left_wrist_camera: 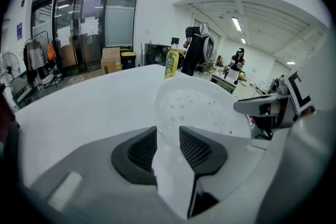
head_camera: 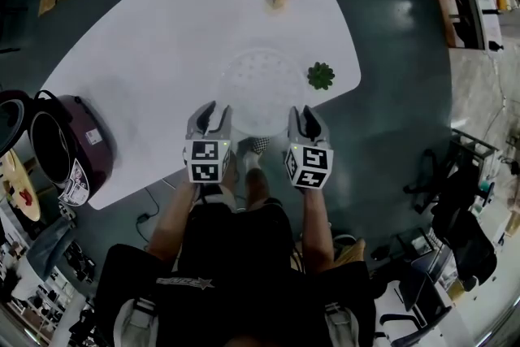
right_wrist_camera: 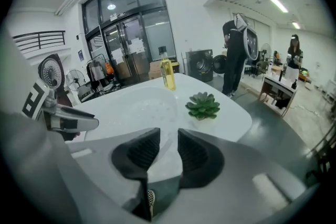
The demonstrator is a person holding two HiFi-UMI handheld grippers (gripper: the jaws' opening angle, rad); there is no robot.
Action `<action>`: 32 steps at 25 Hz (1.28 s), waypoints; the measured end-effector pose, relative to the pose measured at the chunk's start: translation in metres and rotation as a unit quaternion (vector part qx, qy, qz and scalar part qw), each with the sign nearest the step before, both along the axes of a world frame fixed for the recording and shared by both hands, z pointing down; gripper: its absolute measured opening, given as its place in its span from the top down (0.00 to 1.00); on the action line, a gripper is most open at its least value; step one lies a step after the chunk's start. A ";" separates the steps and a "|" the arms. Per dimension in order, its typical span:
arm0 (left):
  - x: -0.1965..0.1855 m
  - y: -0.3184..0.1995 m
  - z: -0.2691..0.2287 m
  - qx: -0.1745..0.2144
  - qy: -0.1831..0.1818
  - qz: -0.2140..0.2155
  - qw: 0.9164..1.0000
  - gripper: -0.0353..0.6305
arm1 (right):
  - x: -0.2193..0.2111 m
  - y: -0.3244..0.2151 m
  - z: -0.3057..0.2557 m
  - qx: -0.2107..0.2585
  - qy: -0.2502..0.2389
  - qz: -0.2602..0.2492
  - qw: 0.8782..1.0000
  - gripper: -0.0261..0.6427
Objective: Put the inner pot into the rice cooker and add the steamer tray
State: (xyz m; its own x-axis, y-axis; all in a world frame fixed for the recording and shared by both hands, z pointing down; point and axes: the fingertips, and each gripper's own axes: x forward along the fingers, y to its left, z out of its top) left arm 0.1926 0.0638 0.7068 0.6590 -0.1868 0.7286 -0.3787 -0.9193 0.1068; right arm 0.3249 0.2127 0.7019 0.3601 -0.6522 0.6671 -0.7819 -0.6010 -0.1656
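We hold the steamer tray (head_camera: 258,85) at the worktop's (head_camera: 162,28) near edge. The left gripper (head_camera: 213,111) and right gripper (head_camera: 302,116) jaws each pinch its rim. The open rice cooker (head_camera: 73,150) lies at the left corner, nearer our left gripper.

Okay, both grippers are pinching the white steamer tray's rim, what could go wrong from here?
The left gripper and right gripper each hold only the thin rim of the steamer tray, so it may slip or tilt if the hands move unevenly. The succulent sits close beside the tray and could get knocked.
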 end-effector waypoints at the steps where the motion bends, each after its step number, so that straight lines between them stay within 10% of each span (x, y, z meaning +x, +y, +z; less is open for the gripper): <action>1: 0.001 0.000 -0.007 0.004 0.005 -0.002 1.000 0.73 | 0.001 0.000 -0.007 0.005 0.005 -0.001 1.000 0.81; 32: -0.037 0.016 -0.220 0.152 0.159 -0.061 0.974 0.75 | -0.027 0.006 -0.216 0.149 0.158 -0.060 0.974 0.81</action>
State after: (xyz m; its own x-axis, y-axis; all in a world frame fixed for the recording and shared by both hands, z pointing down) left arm 0.1556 0.0797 0.4868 0.8013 -0.4538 0.3899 -0.4799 -0.8767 -0.0342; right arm 0.2975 0.2188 0.4854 0.4255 -0.8501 0.3102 -0.8841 -0.4637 -0.0579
